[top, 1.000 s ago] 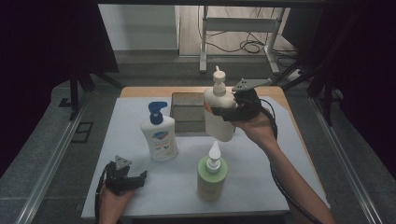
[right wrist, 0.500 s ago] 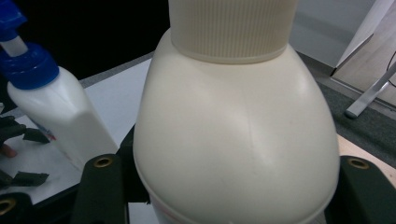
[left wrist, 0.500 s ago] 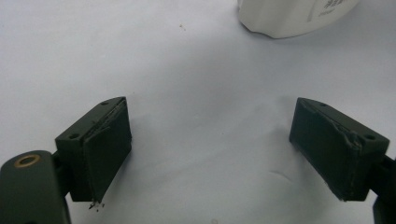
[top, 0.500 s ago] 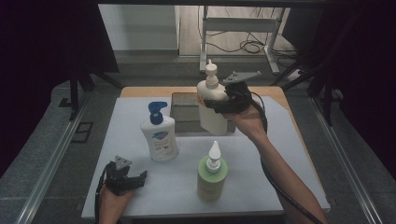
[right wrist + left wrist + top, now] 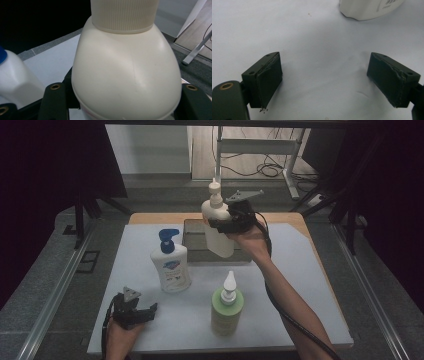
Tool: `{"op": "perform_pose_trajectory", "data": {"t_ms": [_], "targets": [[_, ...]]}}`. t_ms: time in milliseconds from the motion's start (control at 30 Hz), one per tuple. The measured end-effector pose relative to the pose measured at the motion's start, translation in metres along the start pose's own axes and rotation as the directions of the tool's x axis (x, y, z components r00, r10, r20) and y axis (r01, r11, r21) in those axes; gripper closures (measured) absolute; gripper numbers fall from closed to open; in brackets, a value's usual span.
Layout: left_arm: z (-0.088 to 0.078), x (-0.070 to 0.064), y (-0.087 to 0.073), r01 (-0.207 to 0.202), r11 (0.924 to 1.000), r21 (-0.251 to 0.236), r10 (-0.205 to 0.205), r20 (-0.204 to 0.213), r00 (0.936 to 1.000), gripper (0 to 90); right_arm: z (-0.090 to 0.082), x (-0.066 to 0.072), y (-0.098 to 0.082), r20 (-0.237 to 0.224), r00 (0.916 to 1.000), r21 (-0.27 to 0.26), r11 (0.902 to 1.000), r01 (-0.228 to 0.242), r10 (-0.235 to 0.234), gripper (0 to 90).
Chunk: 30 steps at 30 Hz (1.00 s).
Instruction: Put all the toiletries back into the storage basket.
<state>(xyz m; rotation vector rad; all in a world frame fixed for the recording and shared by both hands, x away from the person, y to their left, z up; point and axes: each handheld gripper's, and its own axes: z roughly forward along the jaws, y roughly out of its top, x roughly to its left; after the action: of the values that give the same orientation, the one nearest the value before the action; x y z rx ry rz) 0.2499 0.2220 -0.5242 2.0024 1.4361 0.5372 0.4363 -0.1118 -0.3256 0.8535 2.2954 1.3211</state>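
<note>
Nearest the person, the left hand-held gripper rests low on the white desk, jaws spread wide with nothing but bare desk between them, clear in the left gripper view. Just ahead of it stands the white pump bottle with the blue pump, upright, its base showing at the top of the left gripper view. To the right of that, the green bottle with the white nozzle stands upright near the front edge. Farther back, the right hand-held gripper is pinching the cream bottle by its body, jaws clamped on either side, and the bottle is lifted, tilted slightly, above the grey tray at the back of the desk. In the right gripper view its rounded shoulder and ribbed cap bulge between the jaws.
</note>
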Motion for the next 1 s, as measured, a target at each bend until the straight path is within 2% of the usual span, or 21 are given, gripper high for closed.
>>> {"op": "perform_pose_trajectory", "data": {"t_ms": [333, 667, 1000], "targets": [[0.0, 0.0, 0.0, 0.0, 1.0, 0.0, 0.0, 0.001, 1.0, 12.5, 0.023, -0.004, 0.008, 0.02, 0.9997, -0.009, 0.9998, -0.016, 0.016, 38.3], [0.0, 0.0, 0.0, 0.001, 1.0, 0.003, -0.001, 0.002, 1.0, 12.5, 0.044, -0.007, 0.009, 0.039, 0.9985, -0.027, 0.9989, -0.037, 0.038, 38.3], [0.0, 0.0, 0.0, 0.002, 1.0, 0.002, -0.002, 0.002, 1.0, 12.5, 0.063, -0.012, 0.008, 0.068, 0.9968, -0.041, 0.9984, -0.039, 0.042, 38.3]]}}
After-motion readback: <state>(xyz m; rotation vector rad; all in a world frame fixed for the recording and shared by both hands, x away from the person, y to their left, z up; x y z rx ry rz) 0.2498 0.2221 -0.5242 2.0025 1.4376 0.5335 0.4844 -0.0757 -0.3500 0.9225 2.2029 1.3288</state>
